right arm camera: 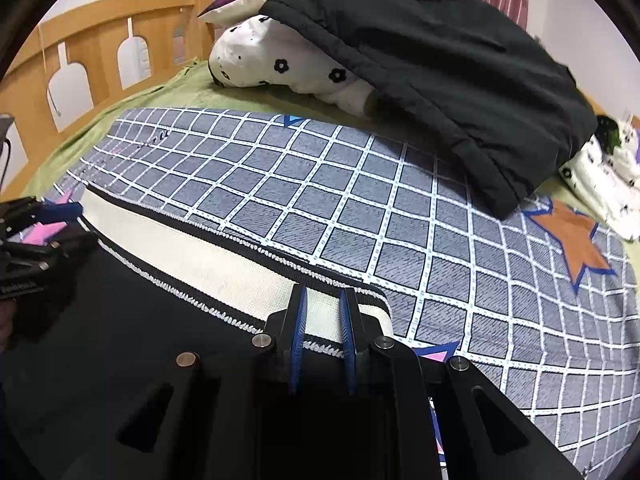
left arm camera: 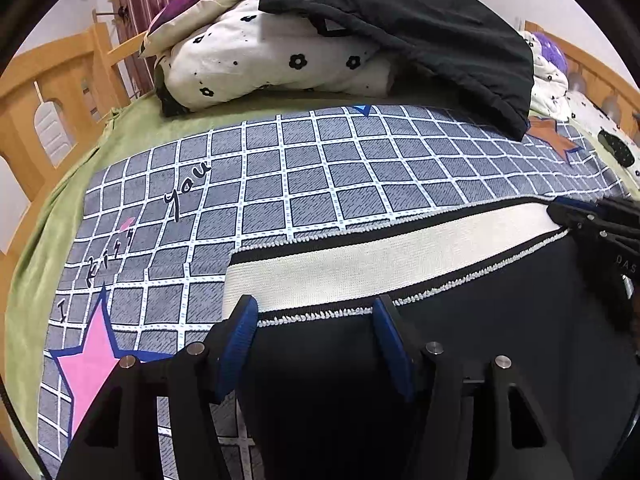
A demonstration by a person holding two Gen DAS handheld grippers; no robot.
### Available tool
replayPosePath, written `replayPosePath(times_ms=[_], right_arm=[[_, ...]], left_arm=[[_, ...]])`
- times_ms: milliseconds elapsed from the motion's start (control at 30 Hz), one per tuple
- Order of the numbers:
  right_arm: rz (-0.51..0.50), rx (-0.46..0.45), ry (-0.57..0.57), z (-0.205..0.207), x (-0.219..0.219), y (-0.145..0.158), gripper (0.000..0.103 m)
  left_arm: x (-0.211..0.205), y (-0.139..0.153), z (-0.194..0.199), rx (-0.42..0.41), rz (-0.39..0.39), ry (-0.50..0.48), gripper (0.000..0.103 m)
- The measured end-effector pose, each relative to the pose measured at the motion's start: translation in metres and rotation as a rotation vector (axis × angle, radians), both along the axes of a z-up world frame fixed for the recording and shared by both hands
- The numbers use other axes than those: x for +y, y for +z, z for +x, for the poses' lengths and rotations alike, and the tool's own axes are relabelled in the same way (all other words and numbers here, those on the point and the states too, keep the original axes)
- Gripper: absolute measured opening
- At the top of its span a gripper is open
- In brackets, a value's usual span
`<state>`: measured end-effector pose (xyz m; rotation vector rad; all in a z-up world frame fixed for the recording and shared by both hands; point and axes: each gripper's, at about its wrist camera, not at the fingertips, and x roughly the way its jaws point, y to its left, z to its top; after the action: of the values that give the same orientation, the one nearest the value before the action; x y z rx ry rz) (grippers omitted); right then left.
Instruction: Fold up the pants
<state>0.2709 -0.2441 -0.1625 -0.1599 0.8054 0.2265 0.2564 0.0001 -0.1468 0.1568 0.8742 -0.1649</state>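
Black pants [left arm camera: 480, 340] with a broad white waistband [left arm camera: 380, 264] lie flat on the checked sheet. My left gripper [left arm camera: 316, 304] stands open at the waistband's left end, one blue pad on each side of the black cloth and neither pressing it. In the right wrist view this gripper [right arm camera: 76, 224] shows at the left edge. My right gripper [right arm camera: 323, 292] is at the right end of the waistband [right arm camera: 220, 268], jaws nearly together with the band's edge pinched between the pads. In the left wrist view it [left arm camera: 564, 212] grips the band's far end.
A black jacket [left arm camera: 420, 28] lies over a white flowered quilt [left arm camera: 260, 60] at the back of the bed. The grey checked sheet [left arm camera: 320, 168] with star prints lies on a green blanket [left arm camera: 36, 240]. A wooden bed rail [left arm camera: 48, 92] runs along the left.
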Motion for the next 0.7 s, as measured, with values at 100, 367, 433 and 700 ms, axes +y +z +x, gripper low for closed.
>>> replayPosePath(times_ms=[100,367,433,700], right_arm=[[0.055,-0.003,-0.001,0.001,-0.009,-0.003,0.014],[0.098,0.026,0.006,-0.005,-0.011,0.022,0.016],[0.058,0.051,-0.014,0.000,-0.010,0.008,0.015],[-0.018,-0.041,-0.028,-0.006,-0.002,-0.003,0.017]], left_arm=[[-0.004,-0.001,-0.001,-0.014,0.017,-0.001,0.058],[0.007,0.006,0.014,-0.025,-0.029,0.052,0.061],[0.002,-0.001,0.012,-0.057,0.004,0.041,0.064],[0.001,-0.002,0.014,-0.055,0.011,0.043,0.072]])
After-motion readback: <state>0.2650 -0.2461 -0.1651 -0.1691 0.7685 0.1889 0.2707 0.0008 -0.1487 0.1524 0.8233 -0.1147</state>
